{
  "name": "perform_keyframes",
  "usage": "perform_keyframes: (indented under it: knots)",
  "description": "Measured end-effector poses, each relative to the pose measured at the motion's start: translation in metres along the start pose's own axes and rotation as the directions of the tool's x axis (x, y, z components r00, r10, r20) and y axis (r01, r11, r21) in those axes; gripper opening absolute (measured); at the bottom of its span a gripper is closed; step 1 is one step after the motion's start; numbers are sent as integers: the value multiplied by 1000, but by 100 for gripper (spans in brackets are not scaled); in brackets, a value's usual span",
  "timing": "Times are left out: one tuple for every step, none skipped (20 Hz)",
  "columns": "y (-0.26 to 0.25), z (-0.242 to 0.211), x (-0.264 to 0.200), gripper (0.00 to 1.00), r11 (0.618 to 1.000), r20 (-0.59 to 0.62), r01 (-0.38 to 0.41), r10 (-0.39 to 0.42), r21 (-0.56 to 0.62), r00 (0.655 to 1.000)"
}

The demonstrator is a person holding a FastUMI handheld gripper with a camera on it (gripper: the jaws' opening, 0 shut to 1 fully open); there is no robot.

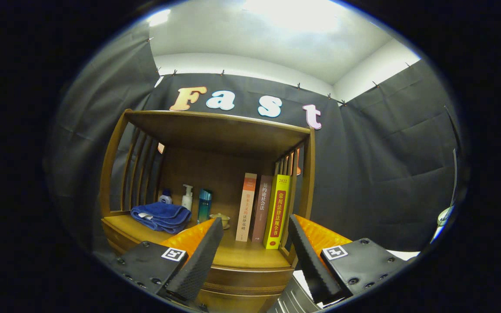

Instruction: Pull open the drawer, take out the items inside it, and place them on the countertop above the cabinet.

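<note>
Beyond the tongs [255, 256] stands a wooden cabinet [215, 134] with a slatted hutch over its tabletop [242, 254]. The tongs are spread wide apart with nothing between their fingers [198, 261]; through the gap shows the front edge of the tabletop and, just under it, the curved wooden front of the drawer [250, 278], which sits flush and shut.

On the tabletop, toward its left side, lies a folded blue towel [161, 216]. Behind the towel, against the back panel, a small dark-blue bottle with a white cap [165, 197] stands beside a white pump bottle [187, 198], and next to that rises a teal bottle [204, 205]. A small lidded cup [220, 218] rests just right of the teal bottle.

Three books stand upright at the right side, leaning against the slatted end: one with a white and orange spine [246, 206], a dark red one [261, 208], and a yellow one [277, 211] nearest the slats. What the drawer holds cannot be told, as its inside is hidden.
</note>
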State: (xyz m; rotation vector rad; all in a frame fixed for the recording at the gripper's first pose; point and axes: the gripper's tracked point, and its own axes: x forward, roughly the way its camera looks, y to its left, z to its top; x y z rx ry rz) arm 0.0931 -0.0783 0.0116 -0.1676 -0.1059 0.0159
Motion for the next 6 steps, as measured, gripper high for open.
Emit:
perform_keyframes:
  knots:
    - [-3, -1, 1, 99, 1000, -4, 5, -5, 4, 1000]
    - [-6, -3, 1, 99, 1000, -9, 11, -11, 8, 1000]
    - [-8, -5, 1, 99, 1000, -14, 17, -17, 12, 1000]
    - [-12, -6, 2, 99, 1000, -17, 22, -22, 12, 1000]
    - [-14, -8, 3, 99, 1000, -20, 27, -27, 9, 999]
    - [-16, -10, 3, 99, 999, -23, 31, -31, 8, 999]
